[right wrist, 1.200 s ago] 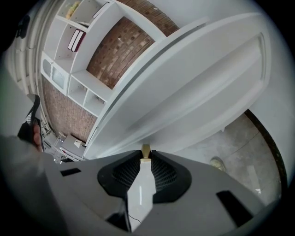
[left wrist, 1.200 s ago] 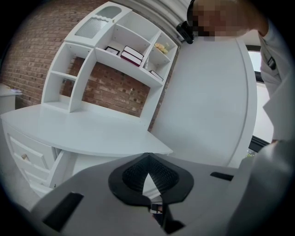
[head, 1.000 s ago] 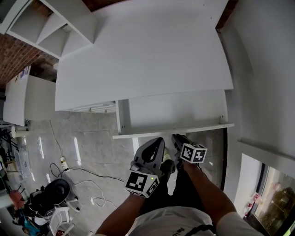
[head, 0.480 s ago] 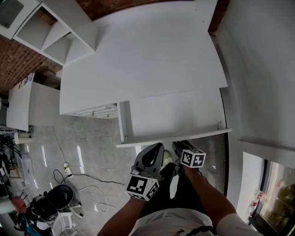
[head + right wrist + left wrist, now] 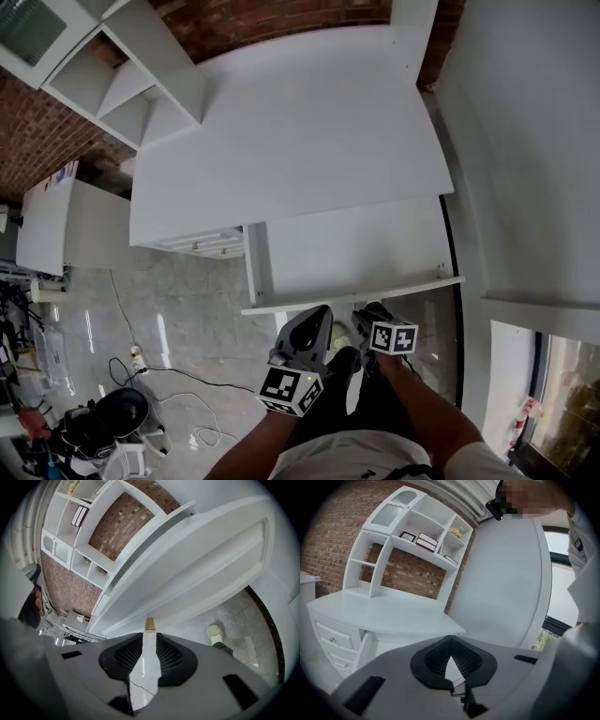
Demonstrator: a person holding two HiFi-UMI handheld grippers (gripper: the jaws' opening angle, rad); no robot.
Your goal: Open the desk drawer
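Note:
The white desk (image 5: 281,141) has its wide drawer (image 5: 352,248) pulled out toward me, and the inside looks bare. Below the drawer's front panel (image 5: 412,284) sits my right gripper (image 5: 370,319). In the right gripper view, the front panel's white knob (image 5: 149,641) on its brass base (image 5: 150,624) fills the gap between the right gripper's (image 5: 149,639) pads. Those jaws are opening slightly with the knob still between them. My left gripper (image 5: 305,342) hangs beside it to the left, off the drawer. In its own view the left gripper (image 5: 450,641) is shut with nothing in it.
A white hutch with shelves (image 5: 122,84) stands at the desk's back left, and small side drawers (image 5: 202,244) sit left of the open drawer. A white wall (image 5: 525,141) runs along the right. Cables and a black appliance (image 5: 117,412) lie on the floor. My shoe (image 5: 214,634) is below the drawer.
The drawer has slid a little further out toward me, with the right gripper on its knob. The left gripper moved back alongside it.

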